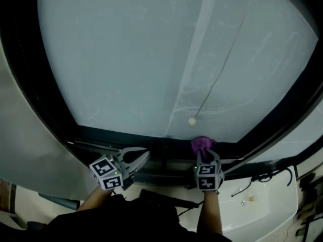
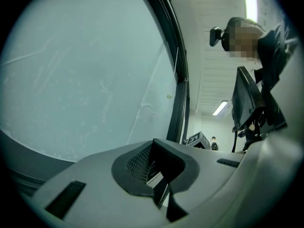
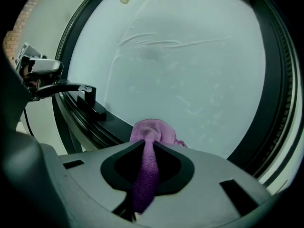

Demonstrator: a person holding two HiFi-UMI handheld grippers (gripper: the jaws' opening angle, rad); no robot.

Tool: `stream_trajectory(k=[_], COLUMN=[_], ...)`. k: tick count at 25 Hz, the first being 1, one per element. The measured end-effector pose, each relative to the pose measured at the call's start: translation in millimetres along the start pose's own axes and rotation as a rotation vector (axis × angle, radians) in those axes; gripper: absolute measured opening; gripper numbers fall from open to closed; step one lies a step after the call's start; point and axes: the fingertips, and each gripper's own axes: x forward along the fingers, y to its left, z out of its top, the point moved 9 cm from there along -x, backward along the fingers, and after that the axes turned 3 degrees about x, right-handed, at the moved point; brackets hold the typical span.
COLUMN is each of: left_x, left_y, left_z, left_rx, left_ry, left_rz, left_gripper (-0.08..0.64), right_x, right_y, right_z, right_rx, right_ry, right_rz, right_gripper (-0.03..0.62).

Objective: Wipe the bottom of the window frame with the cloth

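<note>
The purple cloth (image 1: 202,143) is bunched against the dark bottom rail of the window frame (image 1: 151,137), just under the frosted pane. My right gripper (image 1: 205,155) is shut on it. In the right gripper view a strip of the cloth (image 3: 153,131) runs down between the jaws of the right gripper (image 3: 148,145), and the frame's bottom rail (image 3: 102,123) lies just beyond. My left gripper (image 1: 137,160) hovers by the rail to the left, shut and holding nothing. In its own view the left gripper (image 2: 154,145) points at the glass.
A small round cord pull (image 1: 192,121) hangs in front of the pane. A black window handle (image 3: 71,88) juts from the frame left of the cloth. A white ledge (image 1: 272,205) with black cables (image 1: 262,178) lies lower right. A grey panel (image 1: 25,135) borders the left.
</note>
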Motion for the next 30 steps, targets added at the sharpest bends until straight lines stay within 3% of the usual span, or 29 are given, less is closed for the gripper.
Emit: stream_trajectory(k=[8, 30], left_x=[-15, -45], left_y=[6, 8], left_z=[1, 6], left_rx=[0.003, -0.003], left_ry=[0.007, -0.014], left_rz=[0.048, 0.104], left_gripper=[0.000, 0.000], right_x=[2, 3], right_y=[10, 50], right_z=[6, 28], right_rx=[0.002, 0.055], right_ry=[0.000, -0.041], right_rz=[0.012, 0.174], right_gripper=[0.063, 0.061])
